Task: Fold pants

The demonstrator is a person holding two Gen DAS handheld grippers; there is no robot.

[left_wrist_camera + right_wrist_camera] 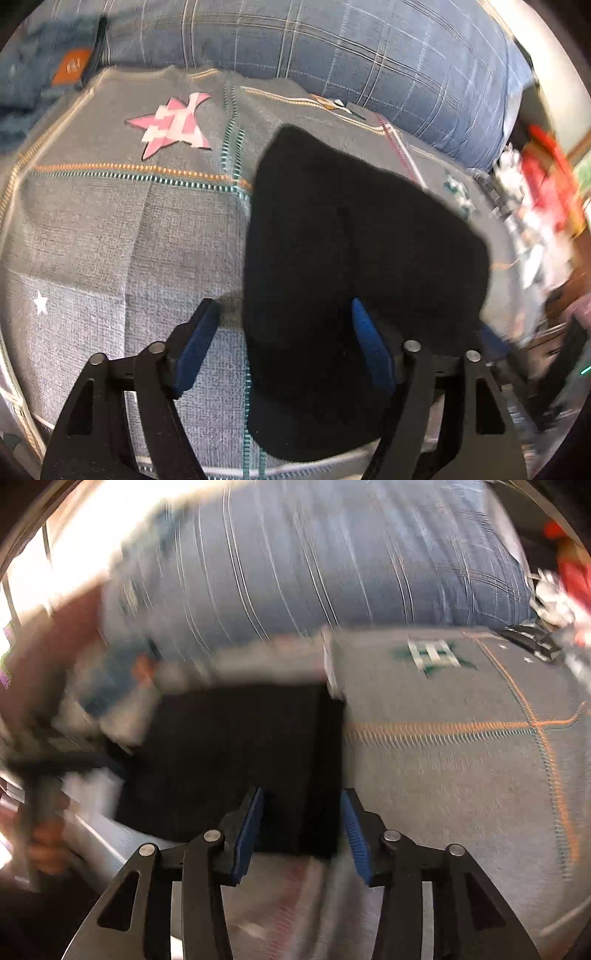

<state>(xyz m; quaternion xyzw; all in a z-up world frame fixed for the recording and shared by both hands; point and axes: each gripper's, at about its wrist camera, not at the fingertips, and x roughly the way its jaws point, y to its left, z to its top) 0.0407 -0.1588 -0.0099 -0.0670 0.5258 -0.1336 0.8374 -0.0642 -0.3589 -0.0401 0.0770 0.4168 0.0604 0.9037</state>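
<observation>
The black pants (351, 240) lie folded into a compact dark slab on a grey patchwork bedspread (110, 229). My left gripper (284, 332) hovers over their near left edge, open, with the right blue pad over the cloth and the left pad over bare bedspread. In the blurred right wrist view the pants (229, 746) sit left of centre. My right gripper (303, 830) is open over their near right corner, and the pads do not press the cloth. A hand on the other gripper's handle (40, 812) shows as a blur at far left.
A bulky blue plaid duvet (332, 55) lies along the far side of the bed. Folded jeans with an orange label (70, 66) sit at the far left. Red and white clutter (543, 177) stands past the bed's right edge. A pink star patch (173, 125) marks the bedspread.
</observation>
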